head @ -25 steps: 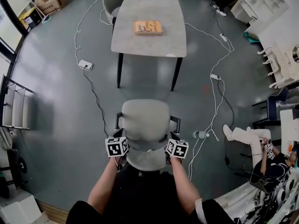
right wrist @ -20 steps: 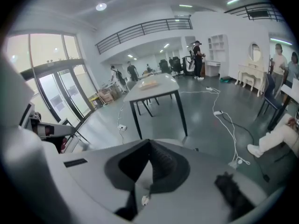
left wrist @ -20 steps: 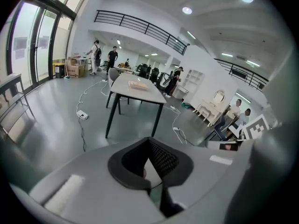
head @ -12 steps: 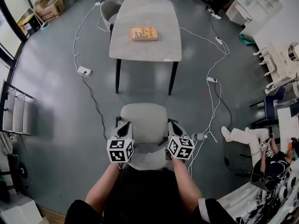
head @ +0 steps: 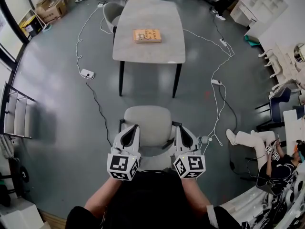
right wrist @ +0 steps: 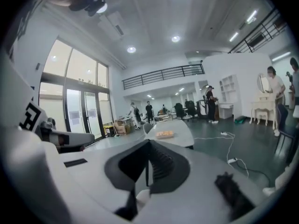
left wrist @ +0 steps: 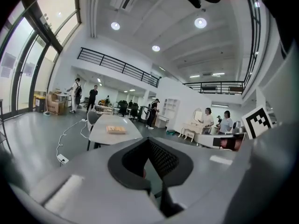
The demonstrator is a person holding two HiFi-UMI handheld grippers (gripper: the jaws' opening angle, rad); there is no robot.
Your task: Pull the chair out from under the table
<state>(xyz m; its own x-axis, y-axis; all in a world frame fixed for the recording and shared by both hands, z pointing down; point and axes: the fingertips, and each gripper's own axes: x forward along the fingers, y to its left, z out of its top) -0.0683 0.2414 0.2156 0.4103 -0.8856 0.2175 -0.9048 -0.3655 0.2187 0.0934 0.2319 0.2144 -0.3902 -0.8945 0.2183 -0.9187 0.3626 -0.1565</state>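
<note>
Chair (head: 147,123) sits out on open floor, well apart from the table (head: 157,13), so I'd say the pulling-out part is basically done. Left gripper (head: 130,131) and right gripper (head: 184,133) are both clenched on nothing, up by its near edge. Next just calls for keeping clear. Seat's pale grey, padded, with rounded corners and dark arms. Table's a matte grey slab on thin dark legs.

The chair (head: 147,124), with a pale grey padded seat and back on a dark frame with armrests, stands upright on the floor, well clear of the grey, dark-legged rectangular table (head: 150,51), facing its near short end
</note>
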